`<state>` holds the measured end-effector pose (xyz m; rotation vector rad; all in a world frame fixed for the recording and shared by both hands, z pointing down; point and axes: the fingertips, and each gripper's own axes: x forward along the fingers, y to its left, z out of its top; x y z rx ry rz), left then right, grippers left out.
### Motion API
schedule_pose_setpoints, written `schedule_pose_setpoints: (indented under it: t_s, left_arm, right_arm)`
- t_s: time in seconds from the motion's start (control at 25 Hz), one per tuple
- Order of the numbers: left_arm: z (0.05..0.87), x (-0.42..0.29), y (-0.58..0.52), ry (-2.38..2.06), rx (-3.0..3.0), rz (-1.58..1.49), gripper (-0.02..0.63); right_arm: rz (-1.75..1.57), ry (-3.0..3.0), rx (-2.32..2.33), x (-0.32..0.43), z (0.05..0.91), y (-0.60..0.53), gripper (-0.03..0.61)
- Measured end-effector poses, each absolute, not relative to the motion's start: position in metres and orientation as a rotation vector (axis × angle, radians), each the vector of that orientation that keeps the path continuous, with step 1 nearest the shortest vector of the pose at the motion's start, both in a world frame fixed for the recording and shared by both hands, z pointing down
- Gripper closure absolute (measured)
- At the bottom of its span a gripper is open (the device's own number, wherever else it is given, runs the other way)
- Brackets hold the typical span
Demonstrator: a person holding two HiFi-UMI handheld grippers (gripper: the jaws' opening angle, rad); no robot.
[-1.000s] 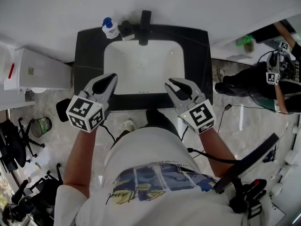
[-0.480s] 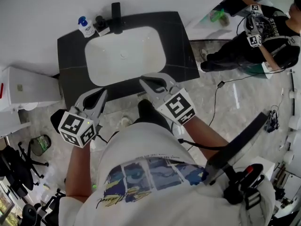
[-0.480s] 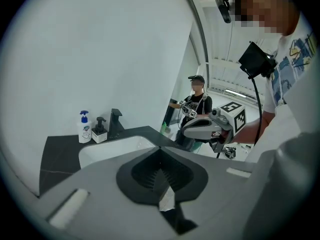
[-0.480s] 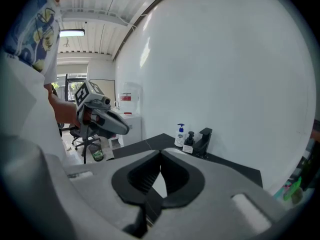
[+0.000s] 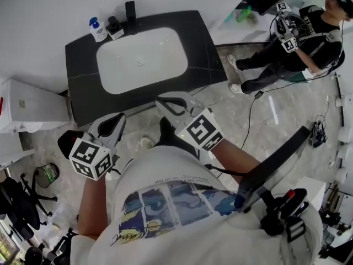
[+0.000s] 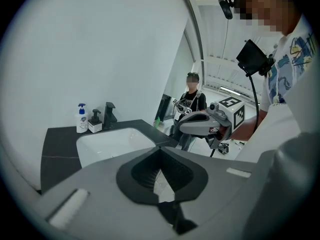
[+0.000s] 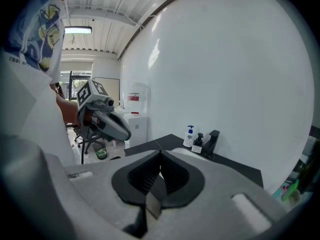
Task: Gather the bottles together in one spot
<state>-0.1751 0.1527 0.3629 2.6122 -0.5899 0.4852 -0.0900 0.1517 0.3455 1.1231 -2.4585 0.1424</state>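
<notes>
A black countertop point(image 5: 205, 47) fills the upper middle of the head view, with a white basin point(image 5: 140, 57) sunk into it; everything below is placed from that basin. To the basin's left, past the counter's end, stands a white cabinet point(image 5: 30, 106). Far off to the basin's right, on the pale stone floor point(image 5: 259, 120), a second person point(image 5: 300, 37) in dark clothes holds a pair of grippers.

On the basin's near side, the person wearing the camera holds both tools low in front of a printed white shirt point(image 5: 165, 203). The right gripper point(image 5: 161, 101) sits at the counter's front edge, just short of the basin's near rim, well apart from the bottles. Its own view shows its jaws clenched together with nothing between them. The left gripper point(image 5: 117, 120) hangs off the counter's front left corner, over the floor and further from the basin than the right one. Its jaws are likewise pressed together and empty.

Behind the basin's far rim a black faucet point(image 5: 130, 10) stands upright. Just left of it, at the basin's far left corner, stands a dark pump bottle point(image 5: 114, 27), and left of that a white bottle with a blue pump point(image 5: 98, 30). Both are upright and side by side, so close that it cannot be told whether they touch.
</notes>
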Motion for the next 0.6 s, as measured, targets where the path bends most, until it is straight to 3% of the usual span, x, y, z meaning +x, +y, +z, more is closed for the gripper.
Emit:
schedule_pose_setpoints:
  t_s: [0.6]
  left_arm:
    - [0.368,-0.197,0.186,-0.538,2.617,0.507,0.612]
  right_arm:
    - [0.114,-2.431,1.129,-0.119,0.343,0.187,0.58]
